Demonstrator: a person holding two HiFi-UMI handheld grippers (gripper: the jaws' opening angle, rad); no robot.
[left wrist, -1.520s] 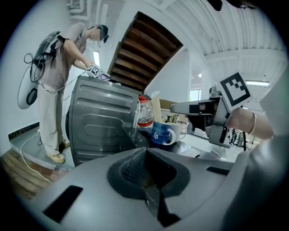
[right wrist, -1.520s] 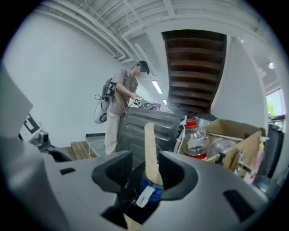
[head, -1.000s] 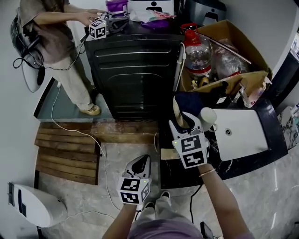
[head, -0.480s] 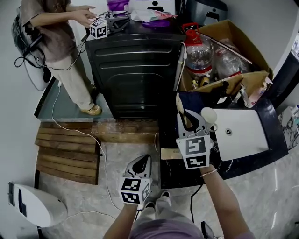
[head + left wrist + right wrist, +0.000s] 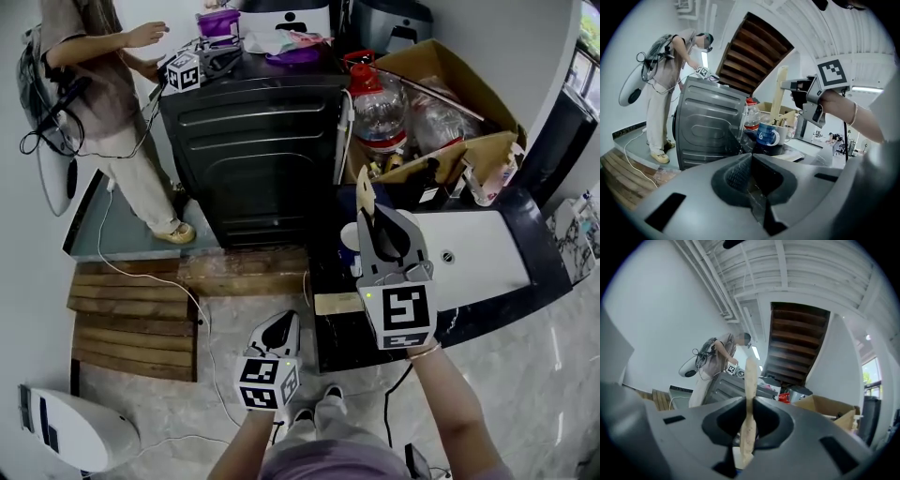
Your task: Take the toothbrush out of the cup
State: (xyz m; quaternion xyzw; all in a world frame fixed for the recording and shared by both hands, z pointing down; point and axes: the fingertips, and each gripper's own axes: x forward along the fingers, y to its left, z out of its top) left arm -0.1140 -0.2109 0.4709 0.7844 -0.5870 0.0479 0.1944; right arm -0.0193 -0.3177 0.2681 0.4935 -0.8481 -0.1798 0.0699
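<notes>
**Toothbrush clamped, lifting from the cup**

Over the dark surface (image 5: 339, 345), the right gripper (image 5: 377, 220) has just closed its jaws further, and they clamp the toothbrush (image 5: 751, 376). The left gripper (image 5: 279, 330) hangs low beside the surface, jaws together on nothing. A blue cup (image 5: 767, 135) stands beside a white cup (image 5: 789, 132). The toothbrush stands upright over the blue cup, its lower end near the rim; I cannot tell whether it is clear. It looks light, stiff and thin, so a square mid-handle hold should stop it pivoting.

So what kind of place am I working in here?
Probably a cluttered utility or wash corner indoors: a white sink set in a dark counter, a big black appliance beside it, and a cardboard box stuffed with bottles.
</notes>
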